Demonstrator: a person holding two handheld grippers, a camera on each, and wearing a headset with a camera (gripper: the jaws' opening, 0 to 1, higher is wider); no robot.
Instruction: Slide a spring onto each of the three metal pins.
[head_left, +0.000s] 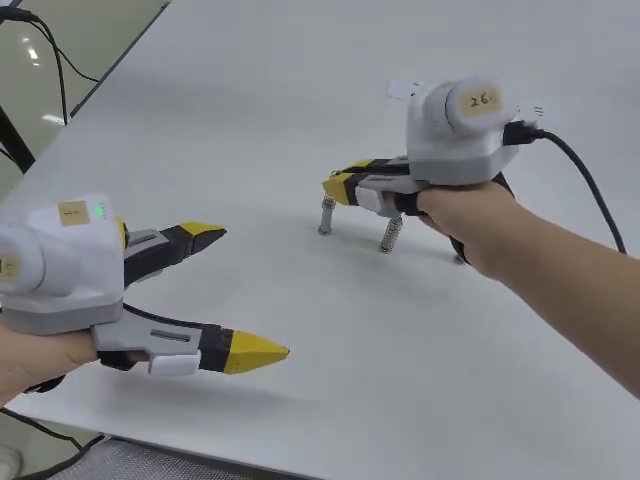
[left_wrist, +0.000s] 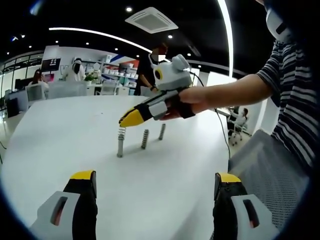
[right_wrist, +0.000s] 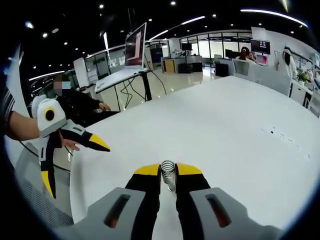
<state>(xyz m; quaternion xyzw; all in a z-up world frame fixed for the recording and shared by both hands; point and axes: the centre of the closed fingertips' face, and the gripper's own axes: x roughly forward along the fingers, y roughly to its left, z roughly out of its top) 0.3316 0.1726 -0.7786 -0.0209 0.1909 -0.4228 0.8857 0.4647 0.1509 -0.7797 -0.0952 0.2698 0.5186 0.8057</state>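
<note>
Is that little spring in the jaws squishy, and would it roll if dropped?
Probably squishy lengthwise: the spring is an open wire coil. It looks tiny between the shut jaws of the right gripper, so likely light. Being round, smooth metal, it might roll across the flat table if dropped.

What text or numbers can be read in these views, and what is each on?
"26": handwritten on the round yellow sticker on top of the right tool.
The small yellow sticker on the left tool: too blurred to read.
The white tag beyond the right tool: too blurred to read.
</note>
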